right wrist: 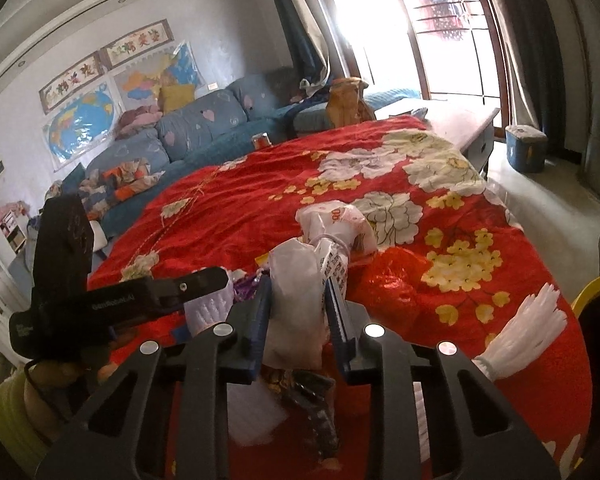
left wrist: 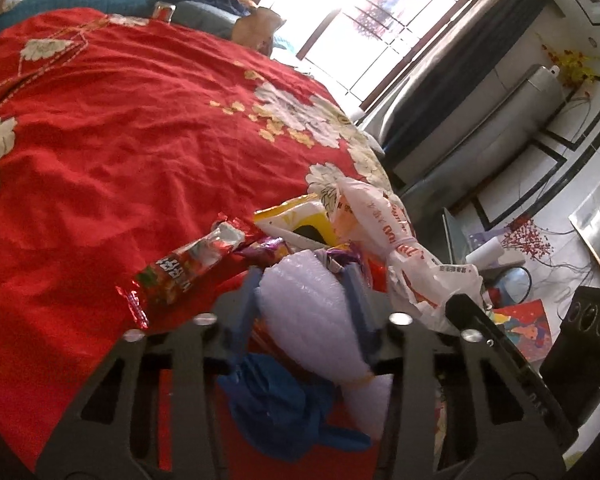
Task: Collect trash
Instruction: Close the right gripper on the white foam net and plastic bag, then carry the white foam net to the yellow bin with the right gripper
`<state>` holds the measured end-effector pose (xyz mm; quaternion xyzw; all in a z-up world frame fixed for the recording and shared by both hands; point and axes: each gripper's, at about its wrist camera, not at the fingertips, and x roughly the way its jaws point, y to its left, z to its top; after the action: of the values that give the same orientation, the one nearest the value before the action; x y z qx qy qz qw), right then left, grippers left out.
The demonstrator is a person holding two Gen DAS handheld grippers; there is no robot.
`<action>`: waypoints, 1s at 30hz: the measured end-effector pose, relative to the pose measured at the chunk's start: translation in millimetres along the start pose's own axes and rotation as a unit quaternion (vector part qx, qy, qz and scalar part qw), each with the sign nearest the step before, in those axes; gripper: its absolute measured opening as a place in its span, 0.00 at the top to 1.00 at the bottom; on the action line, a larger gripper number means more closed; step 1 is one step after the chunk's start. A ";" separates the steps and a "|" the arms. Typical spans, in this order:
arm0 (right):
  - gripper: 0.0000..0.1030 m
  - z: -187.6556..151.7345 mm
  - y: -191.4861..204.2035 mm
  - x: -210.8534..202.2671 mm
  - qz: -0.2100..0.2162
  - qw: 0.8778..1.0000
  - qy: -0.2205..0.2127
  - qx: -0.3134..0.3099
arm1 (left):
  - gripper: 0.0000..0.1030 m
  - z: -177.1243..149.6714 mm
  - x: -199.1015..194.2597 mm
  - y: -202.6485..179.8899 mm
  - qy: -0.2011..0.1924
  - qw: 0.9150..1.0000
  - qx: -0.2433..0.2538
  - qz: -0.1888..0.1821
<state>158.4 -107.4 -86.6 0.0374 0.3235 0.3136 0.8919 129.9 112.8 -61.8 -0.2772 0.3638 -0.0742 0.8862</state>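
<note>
My left gripper [left wrist: 302, 280] is shut on a wad of white bubble wrap [left wrist: 308, 320], with a blue plastic bag [left wrist: 276, 404] bunched under it. My right gripper [right wrist: 298, 296] is shut on a white printed plastic bag [right wrist: 300, 284] tied with a band; the same bag shows in the left wrist view [left wrist: 384, 236]. A red snack wrapper [left wrist: 188, 268], a yellow-and-white packet [left wrist: 296, 216] and purple foil wrappers [left wrist: 268, 246] lie in a pile on the red floral cloth [left wrist: 120, 140]. The left gripper's body shows in the right wrist view [right wrist: 112, 304].
A white folded foam piece [right wrist: 524, 328] lies at the cloth's right edge. A red can [right wrist: 261, 141] stands at the far edge. A blue sofa [right wrist: 196, 128], a low table [right wrist: 460, 120] and a blue bin [right wrist: 526, 148] stand beyond. Clutter covers the floor [left wrist: 520, 320].
</note>
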 end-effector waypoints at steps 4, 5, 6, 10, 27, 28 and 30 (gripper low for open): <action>0.76 3.3 4.0 -9.5 0.003 1.000 -0.021 -0.005 | 0.77 4.5 -11.5 -3.1 -0.023 1.000 0.005 -0.005; 0.77 4.7 4.7 -12.1 0.003 1.000 -0.026 -0.006 | 0.77 5.9 -15.1 -4.1 -0.029 1.000 0.007 -0.006; 0.77 6.1 4.5 -14.6 0.004 0.999 -0.033 -0.005 | 0.77 7.7 -20.5 -6.6 -0.039 0.999 0.011 -0.006; 0.78 12.4 1.6 -26.3 0.007 0.998 -0.057 0.000 | 0.78 11.9 -39.0 -21.0 -0.071 0.997 0.032 -0.005; 0.78 15.0 -43.3 -84.2 -0.053 0.991 -0.119 0.031 | 0.78 -5.5 -49.2 -108.2 -0.103 0.983 0.150 -0.025; 0.78 14.2 -46.7 -87.5 -0.057 0.990 -0.122 0.034 | 0.78 -7.8 -47.9 -113.2 -0.102 0.982 0.155 -0.027; 0.78 12.9 -54.8 -95.0 -0.068 0.989 -0.128 0.041 | 0.78 -10.8 -43.8 -123.6 -0.099 0.980 0.167 -0.032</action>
<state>139.0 -205.0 -38.6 0.0915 0.2212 0.2316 0.9429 99.5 19.4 25.7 -0.1422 0.2478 -0.1341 0.9489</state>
